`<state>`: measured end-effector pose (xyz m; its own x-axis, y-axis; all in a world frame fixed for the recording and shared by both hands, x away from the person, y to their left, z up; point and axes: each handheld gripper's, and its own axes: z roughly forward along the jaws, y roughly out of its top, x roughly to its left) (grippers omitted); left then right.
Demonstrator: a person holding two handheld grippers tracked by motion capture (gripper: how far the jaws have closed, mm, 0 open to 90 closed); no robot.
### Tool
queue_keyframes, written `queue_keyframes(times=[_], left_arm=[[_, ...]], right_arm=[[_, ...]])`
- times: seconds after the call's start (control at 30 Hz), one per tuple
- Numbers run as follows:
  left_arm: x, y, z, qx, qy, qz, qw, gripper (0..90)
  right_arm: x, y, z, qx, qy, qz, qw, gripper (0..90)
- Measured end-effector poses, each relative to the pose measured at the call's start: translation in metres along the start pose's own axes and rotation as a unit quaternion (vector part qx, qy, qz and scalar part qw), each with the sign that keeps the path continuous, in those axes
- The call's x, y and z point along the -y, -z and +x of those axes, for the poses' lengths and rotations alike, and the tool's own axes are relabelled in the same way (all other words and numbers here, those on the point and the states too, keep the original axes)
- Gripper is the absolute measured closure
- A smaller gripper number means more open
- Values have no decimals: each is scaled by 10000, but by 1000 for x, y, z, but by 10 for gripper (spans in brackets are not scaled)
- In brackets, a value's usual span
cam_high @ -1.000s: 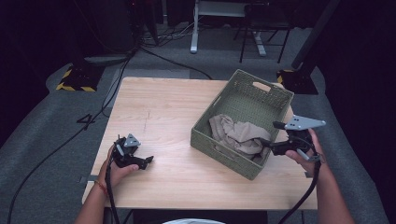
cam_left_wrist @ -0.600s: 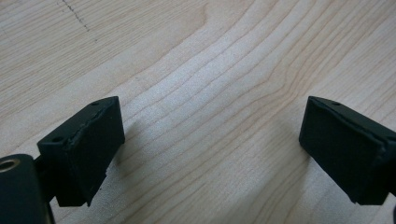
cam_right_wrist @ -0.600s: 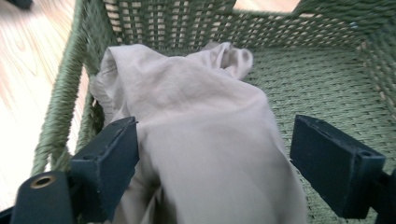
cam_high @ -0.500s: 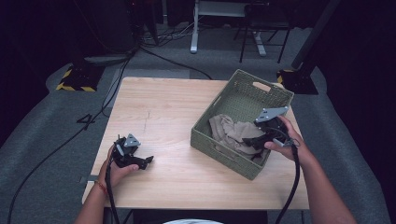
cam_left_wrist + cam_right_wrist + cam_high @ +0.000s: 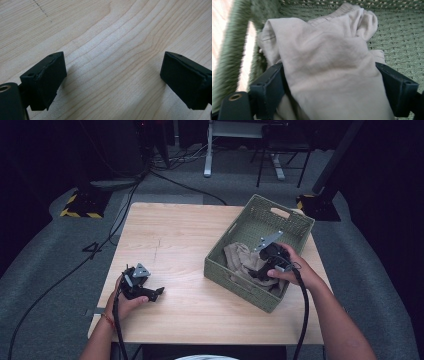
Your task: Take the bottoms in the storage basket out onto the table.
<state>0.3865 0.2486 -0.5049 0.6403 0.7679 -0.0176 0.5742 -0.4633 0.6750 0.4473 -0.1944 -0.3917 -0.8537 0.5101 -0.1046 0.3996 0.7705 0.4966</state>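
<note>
We see right gripper (image 5: 261, 270) inside green basket (image 5: 295, 220) — jaws wide around beige cloth (image 5: 329, 70). Left gripper (image 5: 156, 292) wide, empty, low over table (image 5: 185, 230).

Wooden table (image 5: 190, 227) under green basket (image 5: 295, 220).

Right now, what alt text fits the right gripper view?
A crumpled beige cloth bulges between the right gripper and its two black fingers, which stand wide apart at its sides. It lies inside a green woven basket.
</note>
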Motion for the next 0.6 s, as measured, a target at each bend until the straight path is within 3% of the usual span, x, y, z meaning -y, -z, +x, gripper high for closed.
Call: queue_keyframes(times=[0.13, 0.47, 0.6], left_arm=[[0, 0, 0, 0, -1, 0, 10000, 73], [0, 0, 0, 2, -1, -1, 10000, 73], [0, 0, 0, 2, -1, -2, 10000, 73]], right_arm=[[-4, -7, 0, -97, -3, 117, 9999, 157], [-7, -23, -5, 63, -108, 502, 9987, 156], [-9, -29, -7, 13, -172, 746, 9971, 148]])
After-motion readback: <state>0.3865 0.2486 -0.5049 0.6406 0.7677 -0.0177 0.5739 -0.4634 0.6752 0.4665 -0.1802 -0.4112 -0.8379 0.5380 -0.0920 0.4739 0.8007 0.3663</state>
